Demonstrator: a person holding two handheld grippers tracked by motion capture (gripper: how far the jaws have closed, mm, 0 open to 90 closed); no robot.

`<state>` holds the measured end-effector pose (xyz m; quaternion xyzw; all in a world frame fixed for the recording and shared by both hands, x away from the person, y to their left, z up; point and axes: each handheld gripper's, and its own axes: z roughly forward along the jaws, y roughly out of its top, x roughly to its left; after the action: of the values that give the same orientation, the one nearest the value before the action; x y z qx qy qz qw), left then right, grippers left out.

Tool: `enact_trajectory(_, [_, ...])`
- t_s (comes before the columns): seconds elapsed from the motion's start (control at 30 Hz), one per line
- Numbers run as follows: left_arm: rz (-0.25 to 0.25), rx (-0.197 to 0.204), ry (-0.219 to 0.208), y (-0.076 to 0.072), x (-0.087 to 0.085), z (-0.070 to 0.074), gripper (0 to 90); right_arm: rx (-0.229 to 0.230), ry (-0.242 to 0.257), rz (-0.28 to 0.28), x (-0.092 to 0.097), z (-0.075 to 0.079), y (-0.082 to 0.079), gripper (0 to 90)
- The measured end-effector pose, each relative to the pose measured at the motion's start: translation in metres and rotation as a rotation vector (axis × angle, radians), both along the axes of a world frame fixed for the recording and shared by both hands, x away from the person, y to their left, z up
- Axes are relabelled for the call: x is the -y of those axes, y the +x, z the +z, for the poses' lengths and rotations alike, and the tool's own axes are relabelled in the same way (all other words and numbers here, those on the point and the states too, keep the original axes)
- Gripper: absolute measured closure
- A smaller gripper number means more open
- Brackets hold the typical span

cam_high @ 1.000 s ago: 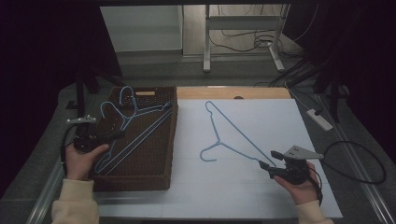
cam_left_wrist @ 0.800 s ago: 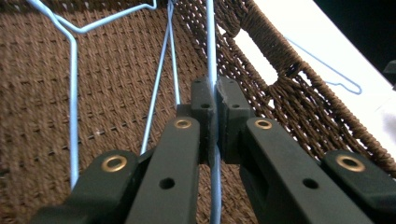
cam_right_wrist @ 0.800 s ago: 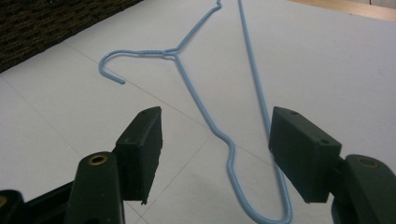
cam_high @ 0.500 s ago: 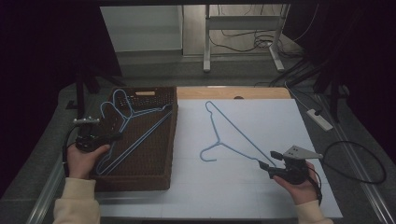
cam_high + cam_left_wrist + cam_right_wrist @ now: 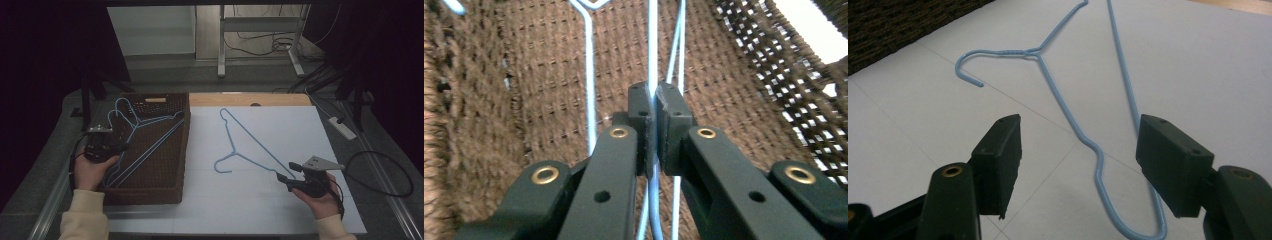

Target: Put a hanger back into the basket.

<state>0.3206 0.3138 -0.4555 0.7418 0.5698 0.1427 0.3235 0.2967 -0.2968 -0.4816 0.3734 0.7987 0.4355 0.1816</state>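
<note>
Two blue wire hangers, one per gripper

Left gripper (image 5: 654, 107) is clenched on the wire of a hanger (image 5: 142, 142) in the woven basket (image 5: 165, 187); right gripper (image 5: 1079, 150) is released, jaws wide, with the other hanger's (image 5: 250, 147) corner on the white sheet (image 5: 300, 120) lying right between them.

The high view looks forward and down over the whole bench (image 5: 280, 210). The left gripper (image 5: 654, 107) view sits close above the woven basket (image 5: 499, 100). The right gripper (image 5: 1078, 150) view skims the white sheet, sharing the blue hanger (image 5: 1068, 120) ahead of it with the high view.
</note>
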Motion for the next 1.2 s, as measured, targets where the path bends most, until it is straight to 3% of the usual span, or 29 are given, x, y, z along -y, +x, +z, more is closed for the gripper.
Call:
enact_trajectory(0.13, [0.015,-0.020,0.050,0.002,0.002,-0.003,84.5,0.000,-0.003,0.001,-0.001,0.000,0.000,35.2])
enact_trajectory(0.2, [0.020,-0.015,0.056,0.002,0.002,-0.002,74.2,0.000,-0.004,0.001,-0.001,0.000,0.000,35.1])
enact_trajectory(0.37, [0.024,0.051,0.067,-0.002,0.003,0.004,64.3,0.000,-0.003,0.000,0.000,0.000,0.000,35.1])
enact_trajectory(0.63, [-0.082,0.166,-0.063,-0.015,0.009,0.022,55.3,0.002,-0.002,0.001,0.000,0.000,0.000,35.1])
enact_trajectory(0.83, [-0.148,0.222,-0.161,-0.029,0.017,0.032,48.3,0.001,0.001,0.002,0.001,0.000,0.000,34.8])
enact_trajectory(1.03, [-0.178,0.255,-0.182,-0.042,0.025,0.036,46.4,-0.001,0.001,0.007,0.000,0.001,0.000,34.5])
enact_trajectory(1.2, [-0.220,0.246,-0.183,-0.052,0.037,0.034,43.6,0.000,-0.001,0.015,-0.001,0.001,0.000,34.2])
